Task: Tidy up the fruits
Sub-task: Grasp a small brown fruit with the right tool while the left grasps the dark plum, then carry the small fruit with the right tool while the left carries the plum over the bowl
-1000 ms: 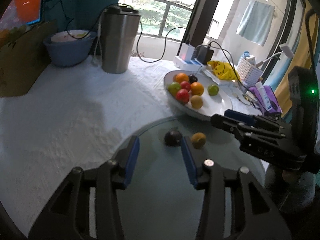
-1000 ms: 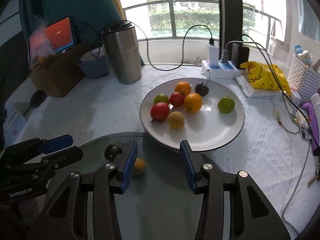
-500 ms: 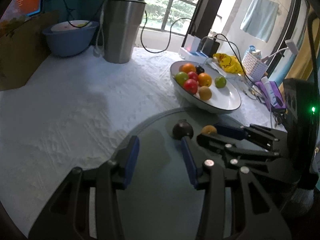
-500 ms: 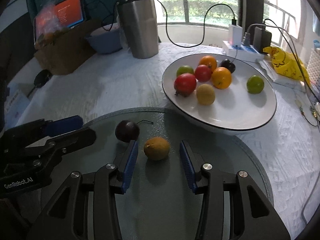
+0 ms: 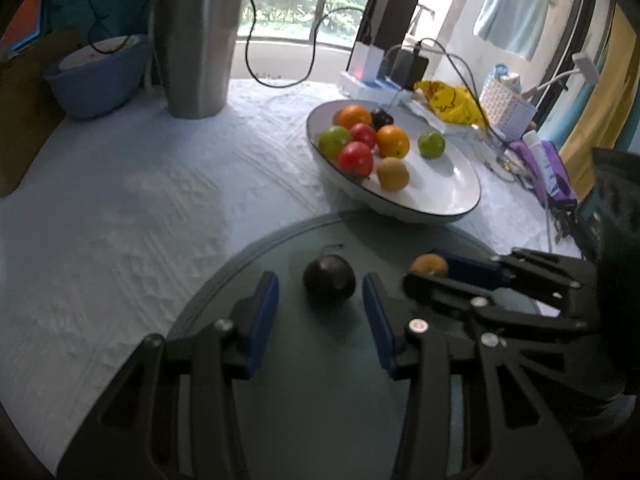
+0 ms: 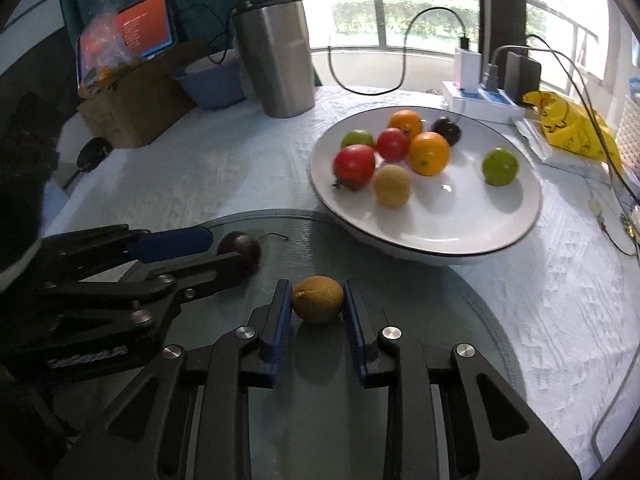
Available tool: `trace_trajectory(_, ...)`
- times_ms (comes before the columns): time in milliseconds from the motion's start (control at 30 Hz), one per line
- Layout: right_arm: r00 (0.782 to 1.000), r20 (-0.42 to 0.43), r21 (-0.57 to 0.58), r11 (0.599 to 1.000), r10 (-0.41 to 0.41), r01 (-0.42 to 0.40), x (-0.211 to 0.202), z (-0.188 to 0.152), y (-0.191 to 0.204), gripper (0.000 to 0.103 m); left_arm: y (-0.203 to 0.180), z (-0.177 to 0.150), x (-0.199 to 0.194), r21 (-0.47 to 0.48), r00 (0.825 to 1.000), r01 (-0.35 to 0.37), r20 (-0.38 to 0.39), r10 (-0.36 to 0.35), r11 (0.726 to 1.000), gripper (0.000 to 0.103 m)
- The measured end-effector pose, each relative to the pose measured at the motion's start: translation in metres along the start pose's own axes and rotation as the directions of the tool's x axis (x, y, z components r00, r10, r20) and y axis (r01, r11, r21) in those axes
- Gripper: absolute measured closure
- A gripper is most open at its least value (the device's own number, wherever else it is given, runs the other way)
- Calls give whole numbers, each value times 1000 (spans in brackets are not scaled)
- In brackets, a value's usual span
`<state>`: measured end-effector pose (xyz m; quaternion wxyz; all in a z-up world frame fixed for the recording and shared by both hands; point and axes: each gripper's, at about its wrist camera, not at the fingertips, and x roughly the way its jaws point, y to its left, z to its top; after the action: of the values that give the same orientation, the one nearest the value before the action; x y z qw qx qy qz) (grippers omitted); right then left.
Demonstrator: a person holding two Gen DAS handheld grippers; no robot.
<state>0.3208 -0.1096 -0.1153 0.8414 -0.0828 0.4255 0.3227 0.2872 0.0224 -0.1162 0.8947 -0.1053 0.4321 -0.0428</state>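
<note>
A brownish-yellow fruit (image 6: 318, 299) lies on a round glass disc (image 6: 460, 320), and my right gripper (image 6: 317, 285) is shut on it, both blue pads against its sides. A dark plum (image 5: 329, 278) with a stem rests on the same disc (image 5: 320, 400). My left gripper (image 5: 319, 280) stands open around the plum, and its pads stay clear of the skin. In the right wrist view the left gripper (image 6: 226, 248) half hides the plum (image 6: 240, 249). Behind the disc a white plate (image 5: 448, 196) holds several fruits: oranges, red and green ones.
A steel tumbler (image 5: 196, 40) and a blue bowl (image 5: 96, 76) stand at the back left on the white cloth. A cardboard box (image 6: 132, 100) sits far left. A power strip (image 6: 480, 98), cables and a yellow bag (image 6: 568, 128) crowd the back right.
My right gripper's fingers have closed onto the brownish-yellow fruit. My left gripper has moved forward and down, so the plum now lies between its fingers.
</note>
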Motion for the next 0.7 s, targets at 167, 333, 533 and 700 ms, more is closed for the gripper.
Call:
trace_trajectory(167, 1000, 14, 19, 1000, -6, 6, -8, -1, -15, 75, -8, 5, 8, 29, 1000, -8, -3, 9, 1000, 58)
trace_trajectory(333, 999, 33, 28, 1000, -11, 10, -18, -1, -27, 75, -10, 8, 10, 30, 1000, -9, -6, 10, 1000, 71)
trace_trajectory(533, 999, 53, 10, 1000, -11, 10, -26, 2, -34, 75, -9, 7, 8, 31, 1000, -15, -17, 16, 999, 73)
trace_trajectory(700, 997, 73, 8, 1000, -14, 13, -34, 7, -39, 75, -15, 5, 3, 41, 1000, 0, -14, 1, 999, 74)
